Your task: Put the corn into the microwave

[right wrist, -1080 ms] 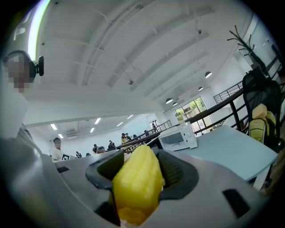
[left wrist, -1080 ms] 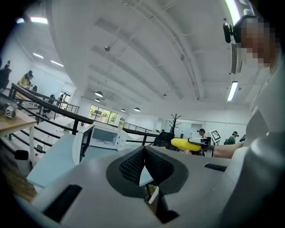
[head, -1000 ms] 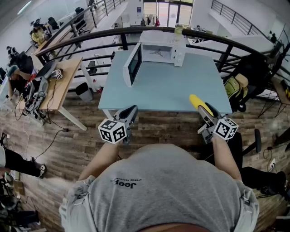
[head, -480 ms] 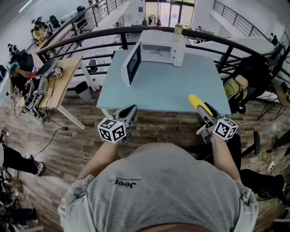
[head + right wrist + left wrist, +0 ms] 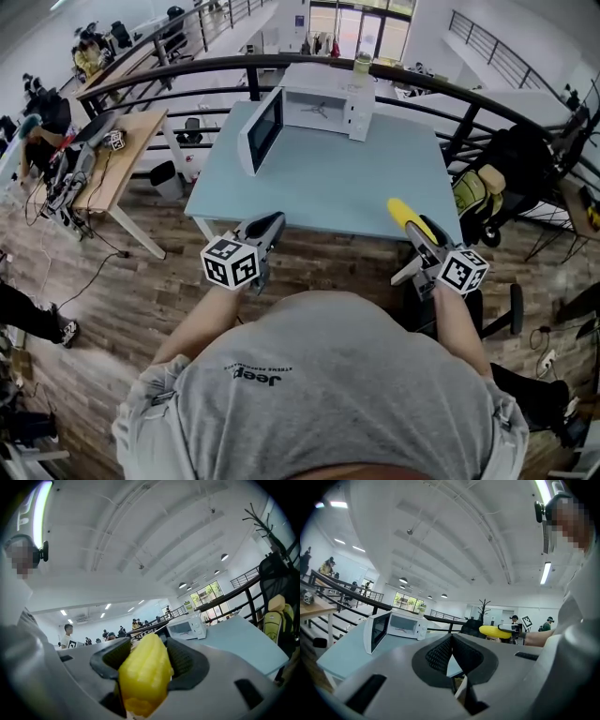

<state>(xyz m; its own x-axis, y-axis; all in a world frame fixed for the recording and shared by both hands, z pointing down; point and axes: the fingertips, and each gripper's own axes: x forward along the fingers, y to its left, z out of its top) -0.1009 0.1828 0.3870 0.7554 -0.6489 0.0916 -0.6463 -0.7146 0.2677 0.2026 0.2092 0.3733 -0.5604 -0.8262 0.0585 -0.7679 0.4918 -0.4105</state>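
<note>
Corn (image 5: 143, 677) is pinched between the two fingers (image 5: 187, 660) of the right gripper (image 5: 419, 232). The yellow tip sticks out in front and hangs over the near edge of the blue table (image 5: 328, 187). The fingers press on both sides of the corn, so I think it is held tight enough to carry and will not roll away. It points toward the microwave (image 5: 314, 110), which stands at the far end of the table, well apart from the corn. The microwave door (image 5: 260, 131) is swung wide open to the left. That leaves the inside ready, so the corn can go straight in, but it has a long way to go first. The left gripper (image 5: 267, 225) is held out level on the other side, near the table edge. Its fingers (image 5: 440, 653) are pressed together at the tips with nothing between them. It looks like a spare hand for now, maybe for closing the door later. A jar (image 5: 362, 64) stands on top of the microwave, out of the way. The gray shirt (image 5: 319, 394) has the word "Jeep" on it, seen upside down from the head view. A line of smaller print is next to it, too tiny to read. Each gripper has a cube (image 5: 231, 264) with black and white squares, and no words.
</note>
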